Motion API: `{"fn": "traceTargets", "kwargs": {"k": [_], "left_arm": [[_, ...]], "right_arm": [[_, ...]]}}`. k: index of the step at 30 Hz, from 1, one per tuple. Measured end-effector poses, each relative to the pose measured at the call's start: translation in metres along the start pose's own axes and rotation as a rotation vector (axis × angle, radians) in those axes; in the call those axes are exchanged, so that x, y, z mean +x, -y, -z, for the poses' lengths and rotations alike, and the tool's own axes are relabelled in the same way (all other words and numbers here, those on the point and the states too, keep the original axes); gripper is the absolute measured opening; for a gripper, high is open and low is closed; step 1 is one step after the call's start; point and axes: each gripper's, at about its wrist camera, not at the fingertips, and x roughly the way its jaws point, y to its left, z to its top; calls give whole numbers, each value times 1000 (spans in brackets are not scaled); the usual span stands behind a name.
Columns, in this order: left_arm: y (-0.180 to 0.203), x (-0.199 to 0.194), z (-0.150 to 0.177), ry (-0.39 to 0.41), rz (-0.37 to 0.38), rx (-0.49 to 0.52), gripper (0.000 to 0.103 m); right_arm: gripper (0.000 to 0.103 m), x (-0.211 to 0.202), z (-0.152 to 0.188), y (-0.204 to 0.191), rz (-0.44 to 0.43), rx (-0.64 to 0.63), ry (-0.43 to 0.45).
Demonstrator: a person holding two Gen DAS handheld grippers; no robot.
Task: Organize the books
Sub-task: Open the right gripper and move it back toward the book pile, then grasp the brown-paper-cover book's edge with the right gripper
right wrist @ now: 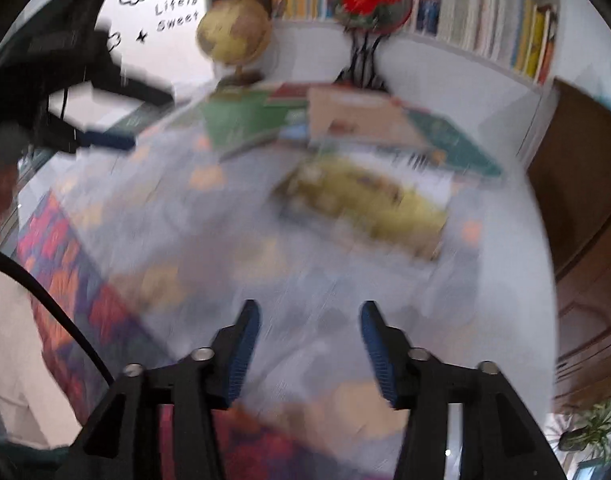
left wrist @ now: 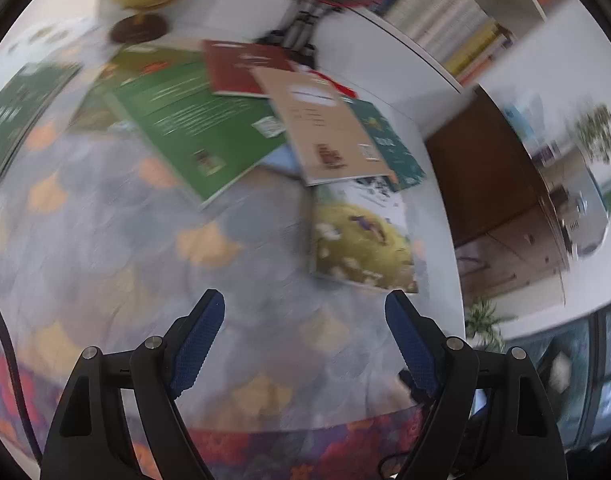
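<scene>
Several thin books lie in a loose heap on a patterned tablecloth (left wrist: 105,216). A green book (left wrist: 197,128), a red book (left wrist: 245,66), a tan book (left wrist: 325,124), a teal book (left wrist: 393,140) and a yellow picture book (left wrist: 361,240) overlap at the far side. Another green book (left wrist: 21,112) lies apart at the left. My left gripper (left wrist: 305,316) hangs open above the cloth, short of the yellow book, with nothing between its fingers. My right gripper (right wrist: 310,320) is open and empty too, above the cloth before the yellow picture book (right wrist: 369,196). In the right wrist view the left gripper (right wrist: 57,80) shows at the upper left.
A globe (right wrist: 233,36) and a red flower ornament (right wrist: 369,4) on a stand sit at the table's back. A shelf of upright books (right wrist: 485,28) runs along the wall behind. A brown wooden cabinet (left wrist: 493,176) stands past the table's right edge. A potted plant (right wrist: 589,424) is low right.
</scene>
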Motion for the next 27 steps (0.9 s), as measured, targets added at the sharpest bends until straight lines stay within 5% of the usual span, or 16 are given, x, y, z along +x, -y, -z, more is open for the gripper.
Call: {"fn": "traceTargets", "kwargs": {"k": [5,13,20,22,24,27], "left_arm": [[14,22,-38,2,21,55,89],[-4,79,-116,-29,76,40,89],[-9,140,-155,-81,71,94,89],[-10,154,-161,-92,68,98,89],[-12,162,-163,-101,86,90,89],[-8,165,-166,-84,97,118,91]], "right_arm": [[72,4,-66,33,73,75,63],[72,84,-158,126,-41,357,-81],[72,172,-201,161,-8,409,-170],[68,190,-207,165,2,400,-175],[49,205,-210,166,11,390,-190],[48,215,-212,167,8,385,-174]]}}
